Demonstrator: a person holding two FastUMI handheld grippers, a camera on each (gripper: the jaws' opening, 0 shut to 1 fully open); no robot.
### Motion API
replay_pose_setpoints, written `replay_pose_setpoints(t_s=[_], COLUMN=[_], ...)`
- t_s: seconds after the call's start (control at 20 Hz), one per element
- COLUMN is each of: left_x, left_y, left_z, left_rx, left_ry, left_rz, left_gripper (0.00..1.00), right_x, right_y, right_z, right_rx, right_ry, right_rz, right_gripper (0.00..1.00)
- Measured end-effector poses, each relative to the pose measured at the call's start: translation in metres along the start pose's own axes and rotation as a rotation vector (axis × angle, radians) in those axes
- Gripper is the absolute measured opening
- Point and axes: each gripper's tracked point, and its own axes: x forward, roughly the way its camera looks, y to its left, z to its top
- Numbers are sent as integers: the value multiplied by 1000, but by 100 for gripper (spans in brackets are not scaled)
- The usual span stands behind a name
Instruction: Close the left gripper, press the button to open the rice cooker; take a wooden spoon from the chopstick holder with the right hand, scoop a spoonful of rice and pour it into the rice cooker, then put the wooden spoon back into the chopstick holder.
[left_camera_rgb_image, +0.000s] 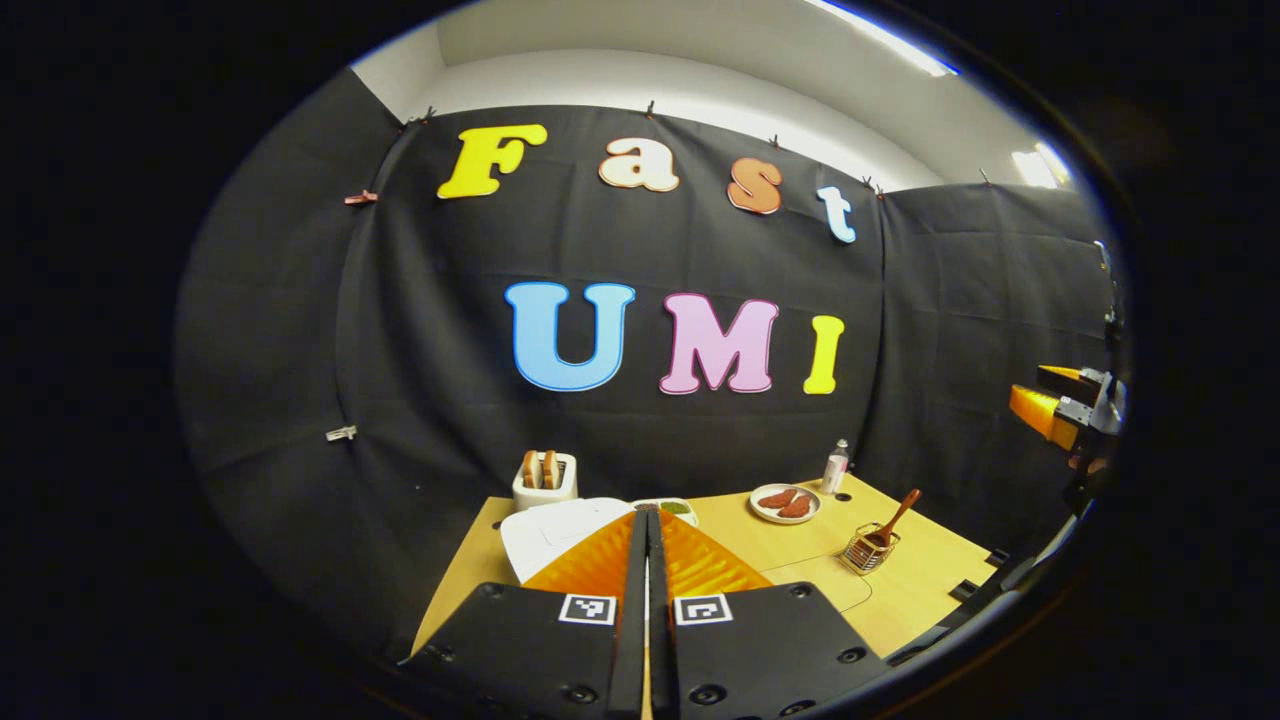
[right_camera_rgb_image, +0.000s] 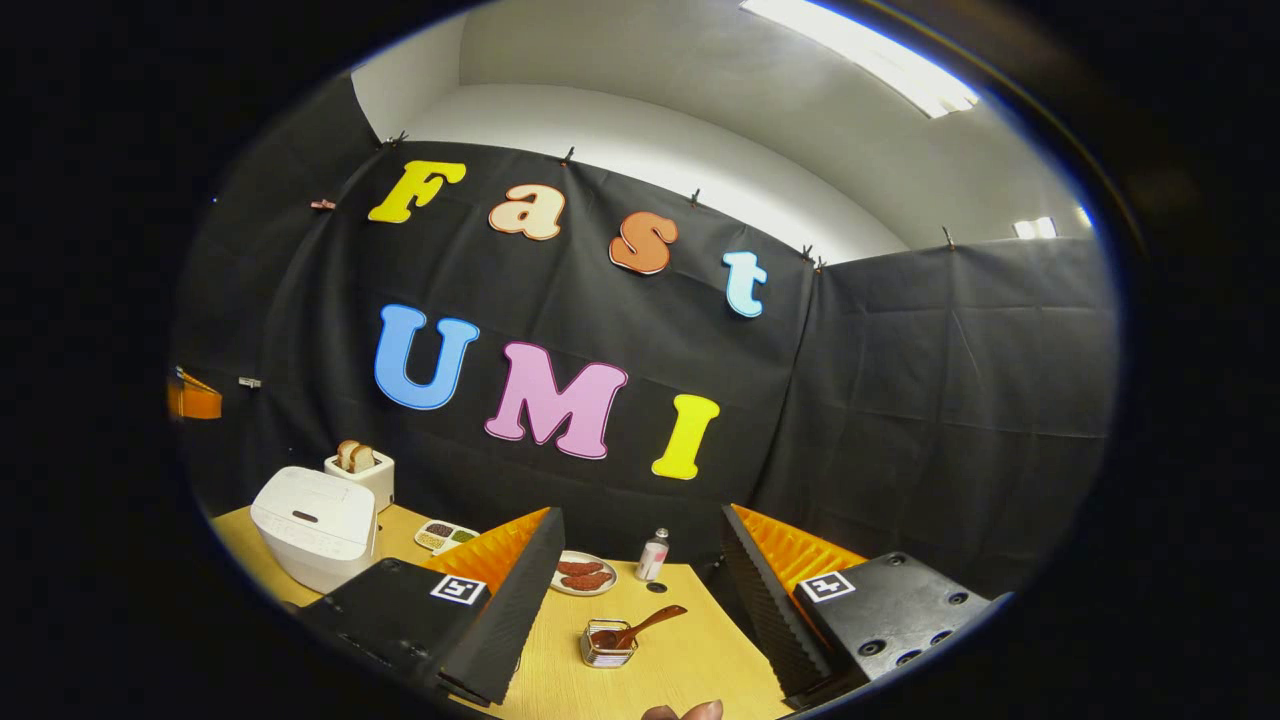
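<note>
Left hand-held gripper is showing its two fingers pressed together, nothing between them, hanging above the near edge of the worktop. It is pointing at the white rice cooker, whose lid is down; the cooker is sitting on the left part of the worktop and its lower half is hidden behind the fingers. Toaster with two bread slices is standing just behind the cooker, against the black cloth wall.

Right hand-held gripper is sitting spread wide, holding nothing, well above the worktop. Between its fingers the chopstick holder, a small wire basket, is standing on the worktop with the wooden spoon in it, handle leaning up and to the right. In the left gripper view the same holder and spoon are sitting to the right side of the worktop, well apart from the cooker.

Plate with reddish-brown pieces is lying behind the holder, small bottle just beside it to the right. A divided tray with dark and green contents is sitting between cooker and plate. Fingertips of a hand are peeking in at the bottom edge of the right gripper view. The right gripper is also appearing at the far right edge of the left gripper view, raised well above the worktop.
</note>
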Motion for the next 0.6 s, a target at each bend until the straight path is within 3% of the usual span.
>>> replay_pose_setpoints(t_s=[0.3, 0.6], left_x=[61, 110], left_y=[25, 45], left_z=[-50, -98], left_rx=[-20, 50], left_ry=[90, 174], left_rz=[-136, -195], left_gripper=[7, 7], right_x=[8, 4], right_y=[8, 16], right_z=[-4, -15], right_rx=[-5, 5], right_ry=[7, 31], right_rz=[-5, -32], right_gripper=[97, 97])
